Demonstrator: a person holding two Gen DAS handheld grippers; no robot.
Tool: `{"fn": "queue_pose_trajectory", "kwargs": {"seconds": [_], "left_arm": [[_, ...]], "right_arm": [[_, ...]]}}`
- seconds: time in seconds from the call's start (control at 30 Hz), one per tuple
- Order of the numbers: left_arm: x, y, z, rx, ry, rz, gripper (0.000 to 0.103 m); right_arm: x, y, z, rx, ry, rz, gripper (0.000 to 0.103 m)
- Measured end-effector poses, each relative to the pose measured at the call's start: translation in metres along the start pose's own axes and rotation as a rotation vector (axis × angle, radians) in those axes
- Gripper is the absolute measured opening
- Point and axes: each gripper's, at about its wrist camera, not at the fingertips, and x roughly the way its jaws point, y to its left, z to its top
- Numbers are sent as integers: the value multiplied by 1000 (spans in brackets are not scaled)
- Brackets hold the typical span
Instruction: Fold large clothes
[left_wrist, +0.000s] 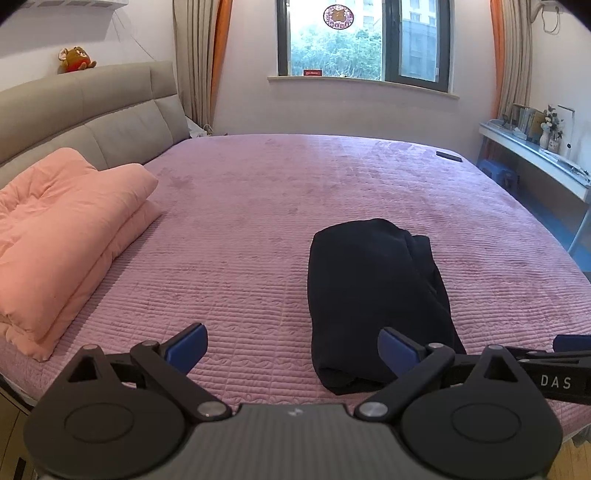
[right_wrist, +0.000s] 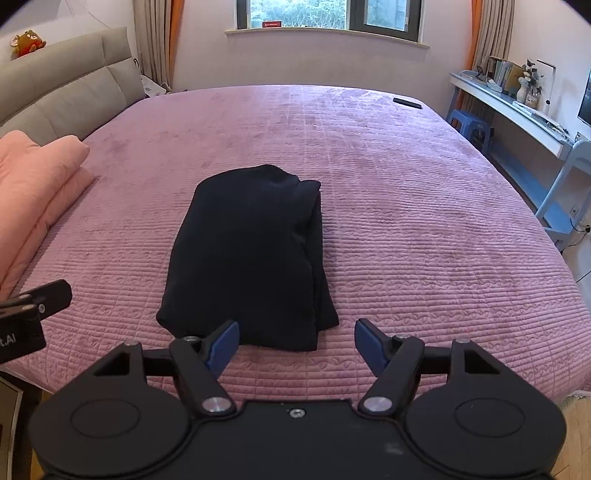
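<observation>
Jaws apart and empty on both left gripper (left_wrist: 291, 350) and right gripper (right_wrist: 295, 345); garment (right_wrist: 247, 258) lies folded on bed (right_wrist: 406, 221); folding looks done, next likely retreat.

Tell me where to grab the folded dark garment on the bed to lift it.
Grip the dark garment at its near edge, coming from the foot of the bed. That thick folded edge lies closest, between both open grippers, left gripper and right gripper.
</observation>
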Motion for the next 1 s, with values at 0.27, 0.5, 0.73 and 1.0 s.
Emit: {"fn": "queue_pose_trajectory", "kwargs": {"seconds": [0.27, 0.5, 0.73, 1.0], "left_arm": [[0, -1, -1, 15, 7, -6, 100], [3, -2, -5, 23, 15, -11, 100], [4, -2, -6, 21, 19, 0, 100], [3, -3, -6, 27, 18, 3, 100]], "right_arm": [[0, 2, -2, -6, 8, 11, 82], [2, 3, -4, -5, 12, 13, 82], [3, 4, -5, -4, 18, 19, 82], [3, 5, -5, -3, 20, 25, 82]]}}
